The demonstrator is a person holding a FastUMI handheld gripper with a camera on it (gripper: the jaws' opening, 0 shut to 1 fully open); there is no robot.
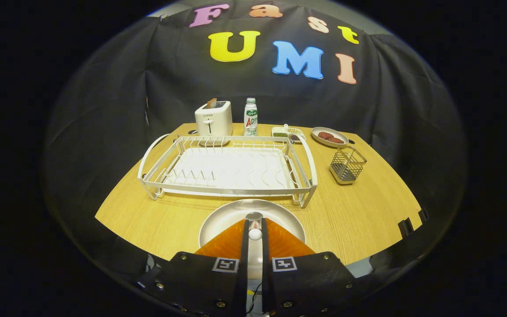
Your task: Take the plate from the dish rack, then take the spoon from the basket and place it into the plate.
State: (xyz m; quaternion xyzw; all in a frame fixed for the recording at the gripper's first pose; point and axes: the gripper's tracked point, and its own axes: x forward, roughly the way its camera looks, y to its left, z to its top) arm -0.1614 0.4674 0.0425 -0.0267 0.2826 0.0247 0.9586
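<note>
- The spoon (255,232) is pinched between the two fingers of the gripper (254,233); the fingers stand nearly together, pressing on it from both sides, with its pale rounded end showing in the narrow gap.
- The plate (236,215) lies flat on the table (359,211), directly under and just ahead of the fingertips, so the spoon hangs over the plate's middle.
- Judged from this: the plate is already out of the rack and the spoon is already out of the basket. What is left is to lower the spoon and let it go into the plate.
- Whether the spoon touches the plate I cannot tell; the fingers hide the contact.
- The rack (227,169) stands just beyond the plate, its slots holding no dishes.
- The basket (347,165) sits beyond the fingers to the right, beside the rack's right end; I see nothing in it.
- Further beyond, near the wall, a small dish (329,136) holds a few dark reddish-brown pieces, and next to it a little tray (288,132) holds something too small to tell.
- A toaster (213,119) stands behind the rack with a slice sticking up from one slot; a bottle (250,116) stands upright just right of it.
</note>
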